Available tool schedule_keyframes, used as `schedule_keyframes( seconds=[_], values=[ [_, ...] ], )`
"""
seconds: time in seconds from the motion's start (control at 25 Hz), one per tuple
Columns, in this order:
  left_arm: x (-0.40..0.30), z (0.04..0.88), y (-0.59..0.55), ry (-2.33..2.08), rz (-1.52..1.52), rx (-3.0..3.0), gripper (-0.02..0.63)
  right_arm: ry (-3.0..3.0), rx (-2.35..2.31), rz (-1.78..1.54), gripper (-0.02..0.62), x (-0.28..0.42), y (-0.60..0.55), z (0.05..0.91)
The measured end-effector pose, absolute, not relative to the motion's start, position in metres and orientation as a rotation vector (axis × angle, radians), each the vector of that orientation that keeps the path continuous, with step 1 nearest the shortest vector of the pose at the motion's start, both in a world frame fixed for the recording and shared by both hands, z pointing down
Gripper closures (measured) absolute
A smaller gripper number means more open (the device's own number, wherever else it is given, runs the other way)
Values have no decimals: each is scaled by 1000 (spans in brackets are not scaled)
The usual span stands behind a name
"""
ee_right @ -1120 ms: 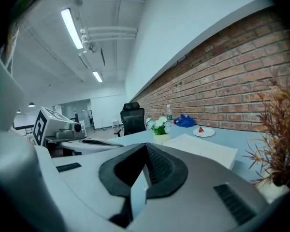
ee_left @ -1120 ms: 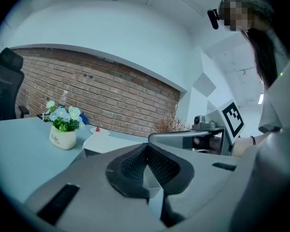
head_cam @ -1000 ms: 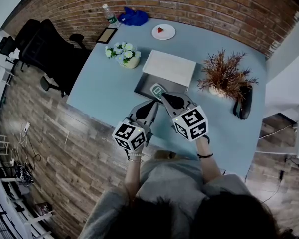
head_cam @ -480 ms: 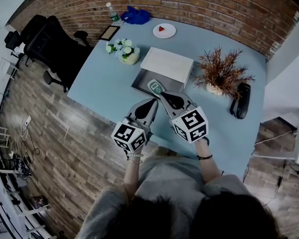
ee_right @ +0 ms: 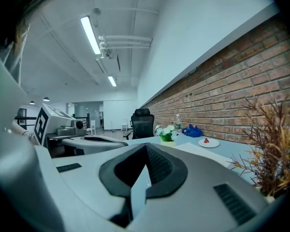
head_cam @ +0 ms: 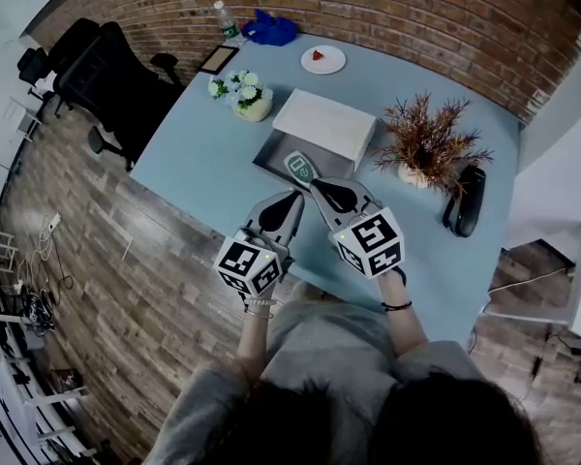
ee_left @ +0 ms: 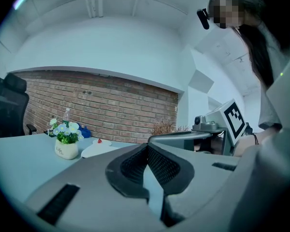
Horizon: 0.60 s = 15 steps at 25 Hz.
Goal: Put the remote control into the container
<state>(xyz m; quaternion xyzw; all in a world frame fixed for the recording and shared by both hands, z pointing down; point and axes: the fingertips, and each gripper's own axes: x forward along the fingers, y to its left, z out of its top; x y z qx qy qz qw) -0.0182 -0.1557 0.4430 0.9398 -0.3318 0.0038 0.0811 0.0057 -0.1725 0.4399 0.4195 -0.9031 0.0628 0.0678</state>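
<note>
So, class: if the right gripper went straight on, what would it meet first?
Probably the flowers; the right gripper looks level, so it may pass above the remote, though height is unclear.

Grey top (head_cam: 341,352), black wristband (head_cam: 398,304) — left gripper (head_cam: 294,199) and right gripper (head_cam: 320,186) pale grey, black-padded, with black-and-white marker cubes (head_cam: 250,263) at six o'clock.

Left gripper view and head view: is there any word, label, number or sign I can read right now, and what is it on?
"Life": on the white flower pot, read in the left gripper view.
Marker cubes: black-and-white square patterns only, no words or numbers.
Remote control: its face is too small to read.
Water bottle: its label is too small to read.
No other text shows.
</note>
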Motion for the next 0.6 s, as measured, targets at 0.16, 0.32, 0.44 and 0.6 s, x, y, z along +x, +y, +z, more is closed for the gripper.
schedule_keyframes(
  seconds=[0.16,0.32,0.44,0.6],
  values=[
    [-18,447,-157,-1010,26,2804,603,-2727,1252,188,597,9,-174,440],
    [-20,448,-158,-1032,37,2797,603,-2728,1231,186,597,8,-175,443],
    [-22,447,-159,-1044,40,2795,603,-2732,1215,186,597,6,-175,443],
    [-23,449,-158,-1053,46,2792,603,-2736,1198,179,597,4,-173,444]
  ],
)
